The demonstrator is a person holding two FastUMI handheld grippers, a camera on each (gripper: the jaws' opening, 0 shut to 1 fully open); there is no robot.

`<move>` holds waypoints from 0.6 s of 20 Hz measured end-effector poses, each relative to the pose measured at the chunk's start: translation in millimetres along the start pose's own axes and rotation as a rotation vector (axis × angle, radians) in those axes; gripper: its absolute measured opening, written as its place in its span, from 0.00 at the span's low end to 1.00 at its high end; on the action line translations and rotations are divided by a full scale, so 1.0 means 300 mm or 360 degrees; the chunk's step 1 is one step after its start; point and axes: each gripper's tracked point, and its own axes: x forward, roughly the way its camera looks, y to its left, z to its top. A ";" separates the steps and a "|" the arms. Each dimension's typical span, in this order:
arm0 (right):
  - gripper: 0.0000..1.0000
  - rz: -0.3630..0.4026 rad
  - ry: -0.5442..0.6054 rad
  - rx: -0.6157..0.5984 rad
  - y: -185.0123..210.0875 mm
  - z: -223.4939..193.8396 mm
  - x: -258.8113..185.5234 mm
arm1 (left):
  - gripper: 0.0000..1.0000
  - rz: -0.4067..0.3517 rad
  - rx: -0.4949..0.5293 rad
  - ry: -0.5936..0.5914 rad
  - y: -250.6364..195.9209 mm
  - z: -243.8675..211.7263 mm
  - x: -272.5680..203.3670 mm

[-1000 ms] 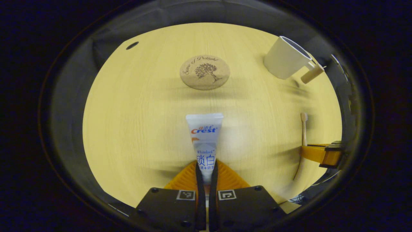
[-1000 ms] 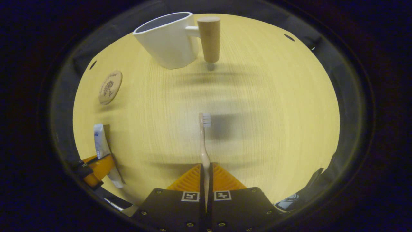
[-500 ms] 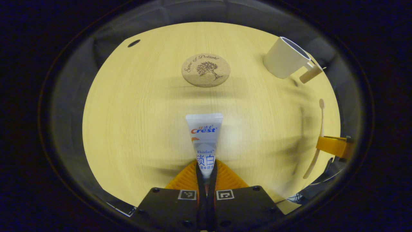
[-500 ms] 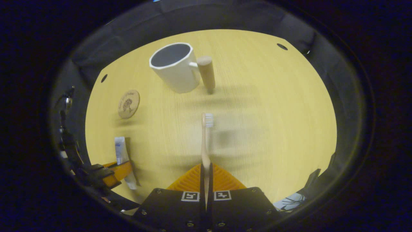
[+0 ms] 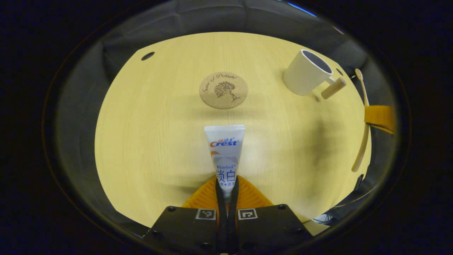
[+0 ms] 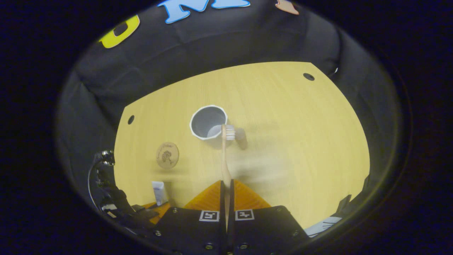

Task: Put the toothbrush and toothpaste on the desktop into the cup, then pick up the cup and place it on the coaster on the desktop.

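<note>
My left gripper (image 5: 226, 184) is shut on the lower end of the white toothpaste tube (image 5: 224, 148), holding it above the desk. The round cork coaster (image 5: 223, 90) lies beyond it, and the white cup (image 5: 305, 73) with a wooden handle stands at the far right. In the right gripper view, my right gripper (image 6: 226, 184) is shut on the handle of the pale toothbrush (image 6: 224, 156), high over the desk; the bristle head overlaps the rim of the cup (image 6: 208, 122) below. In the left gripper view the toothbrush (image 5: 361, 141) hangs in the right gripper (image 5: 379, 117) at the right edge.
The light wooden desktop (image 6: 283, 141) has small dark holes near its far corners (image 6: 308, 76). Black cloth walls surround the desk. The coaster (image 6: 167, 154) lies left of the cup in the right gripper view, with the toothpaste tube (image 6: 159, 192) near the lower left.
My right gripper has risen with the toothbrush and moved over the cup. My left gripper has lifted slightly, still holding the toothpaste.
</note>
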 end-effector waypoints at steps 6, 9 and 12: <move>0.01 0.0045 -0.0165 0.0076 0.039 0.190 0.005 | 0.07 -0.0001 -0.0016 0.0005 0.004 -0.002 -0.008; 0.01 0.0050 -0.0221 0.0103 0.032 0.270 0.014 | 0.08 0.0000 -0.0034 0.0012 0.013 -0.012 -0.011; 0.01 0.0063 -0.0282 0.0128 0.037 0.354 0.023 | 0.08 -0.0003 -0.0045 0.0019 0.017 -0.023 -0.015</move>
